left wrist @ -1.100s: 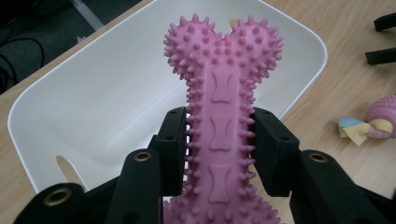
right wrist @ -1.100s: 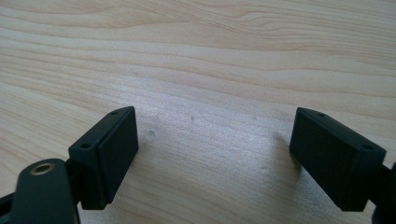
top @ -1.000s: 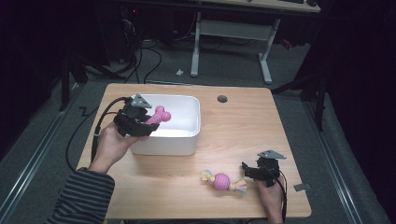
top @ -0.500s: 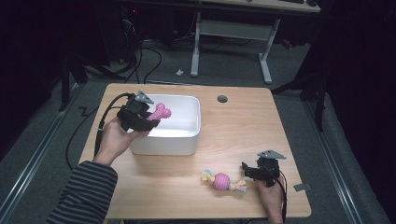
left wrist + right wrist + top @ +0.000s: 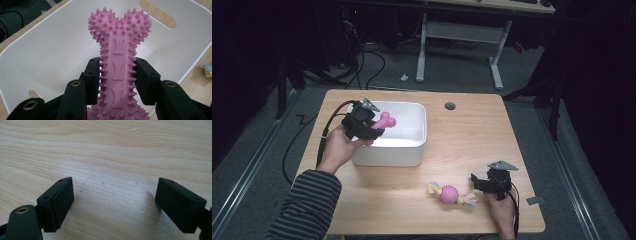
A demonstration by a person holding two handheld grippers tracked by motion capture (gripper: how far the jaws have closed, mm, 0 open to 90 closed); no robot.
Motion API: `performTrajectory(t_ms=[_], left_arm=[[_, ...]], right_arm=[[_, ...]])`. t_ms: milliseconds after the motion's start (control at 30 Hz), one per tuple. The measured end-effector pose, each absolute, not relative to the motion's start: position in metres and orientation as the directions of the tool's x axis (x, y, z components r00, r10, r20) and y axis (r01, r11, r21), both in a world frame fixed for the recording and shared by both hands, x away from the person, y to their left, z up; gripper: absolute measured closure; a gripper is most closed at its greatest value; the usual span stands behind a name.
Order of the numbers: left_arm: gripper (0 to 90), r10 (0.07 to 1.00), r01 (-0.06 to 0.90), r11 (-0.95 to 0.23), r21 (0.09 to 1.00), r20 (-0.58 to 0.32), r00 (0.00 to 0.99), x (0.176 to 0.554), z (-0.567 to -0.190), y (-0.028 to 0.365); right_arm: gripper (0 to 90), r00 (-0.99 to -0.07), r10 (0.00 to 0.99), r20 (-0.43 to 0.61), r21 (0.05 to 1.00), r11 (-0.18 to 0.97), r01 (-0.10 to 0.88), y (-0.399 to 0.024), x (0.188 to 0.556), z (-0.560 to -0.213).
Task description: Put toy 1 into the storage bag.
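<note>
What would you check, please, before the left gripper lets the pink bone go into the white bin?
1. Grip on the pink bone: left gripper shut on its shaft, both pads pressing. Ok.
2. Bone over the white bin: its free end lies above the bin's inside. Ok.
3. Bin floor below the bone: bare white. Ok.
4. Right gripper out of the way: open above bare table, far from the bin. Ok.
5. Rope toy: lies on the table beside the right gripper, apart from the bin. Ok.
6. Height of bone above bin floor: cannot tell.
</note>
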State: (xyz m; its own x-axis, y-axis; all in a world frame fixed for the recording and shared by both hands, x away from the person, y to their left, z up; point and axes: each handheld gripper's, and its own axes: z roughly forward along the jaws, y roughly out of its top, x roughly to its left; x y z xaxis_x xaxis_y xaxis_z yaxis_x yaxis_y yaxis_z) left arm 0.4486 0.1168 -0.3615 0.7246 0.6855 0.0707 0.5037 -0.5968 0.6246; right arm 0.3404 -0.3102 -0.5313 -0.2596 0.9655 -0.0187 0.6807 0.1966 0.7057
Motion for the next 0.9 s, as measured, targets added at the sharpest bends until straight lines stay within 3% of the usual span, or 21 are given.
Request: performTrajectory(t_ms=[900], left_arm=[[58.4, 0.715, 0.551, -0.585, 0.595, 0.056, 0.697, 0.463, -0.378, 0.124]], right_arm=[[15.3, -0.260, 0.965, -0.019, 0.706, 0.197, 0.681, -0.310, 0.340, -0.531]])
